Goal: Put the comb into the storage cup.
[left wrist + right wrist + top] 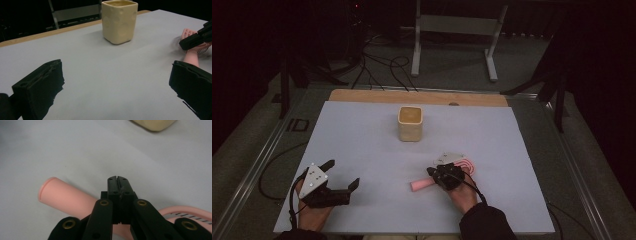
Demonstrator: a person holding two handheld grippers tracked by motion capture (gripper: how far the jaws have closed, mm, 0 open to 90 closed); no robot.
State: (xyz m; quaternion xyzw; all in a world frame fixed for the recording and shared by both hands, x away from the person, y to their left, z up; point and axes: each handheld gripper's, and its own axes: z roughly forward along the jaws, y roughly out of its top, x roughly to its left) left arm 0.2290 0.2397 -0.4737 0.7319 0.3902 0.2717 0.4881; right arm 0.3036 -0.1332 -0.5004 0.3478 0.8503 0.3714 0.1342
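A pink utensil with a round handle point(419, 184) and looped head point(468, 164) lies on the white table sheet point(362, 140) at the right front. My right gripper point(432, 173) is shut and sits just over the handle point(65, 196); in the right gripper view its closed tips point(117, 179) show nothing between them. My left gripper point(341, 174) rests open near the front left corner, holding nothing. Its wide-apart jaws point(113, 78) face the cream square cup point(119, 21) and the right gripper point(196, 40). The cup point(410, 123) stands upright at the middle back.
A bare wooden strip point(412, 96) runs along the table's far edge. Beyond it, cables point(382, 70) and a grey metal stand point(452, 30) occupy the floor. Metal rails point(257, 165) flank the table.
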